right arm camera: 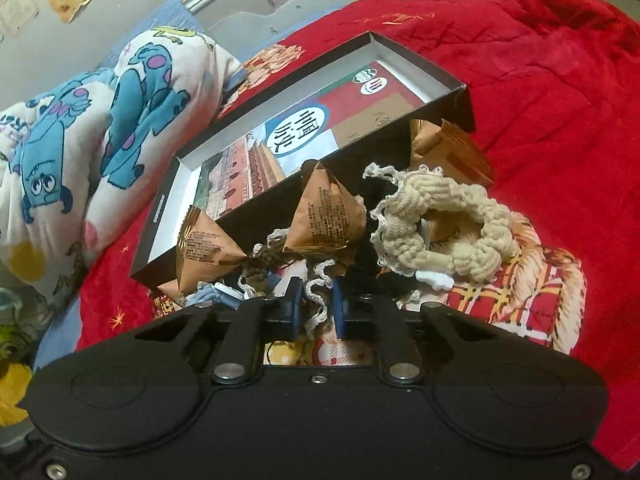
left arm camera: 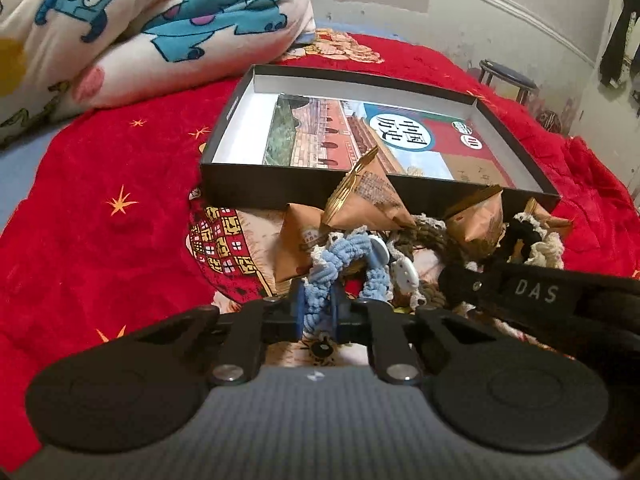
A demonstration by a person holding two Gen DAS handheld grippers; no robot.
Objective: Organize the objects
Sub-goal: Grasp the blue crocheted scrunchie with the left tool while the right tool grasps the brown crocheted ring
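My left gripper (left arm camera: 319, 298) is shut on a light blue knitted scrunchie (left arm camera: 332, 264), which bulges out past the blue pads. My right gripper (right arm camera: 317, 302) is shut on a lace-trimmed scrunchie (right arm camera: 318, 300) in the pile. Around them lie several brown pyramid snack packets (left arm camera: 368, 196) (right arm camera: 328, 212), a big beige scrunchie (right arm camera: 460, 216) and a black one with lace (left arm camera: 520, 232). Just behind the pile stands a shallow black box (left arm camera: 236, 108) (right arm camera: 158, 216) with a picture book (left arm camera: 360, 136) lying flat inside.
Everything rests on a red blanket (left arm camera: 100, 220) spread over a bed. A rolled quilt with blue cartoon monsters (left arm camera: 160, 20) lies left of the box. A round stool (left arm camera: 508, 76) stands by the wall at the far right. A black bar marked DAS (left arm camera: 532, 292) crosses the lower right.
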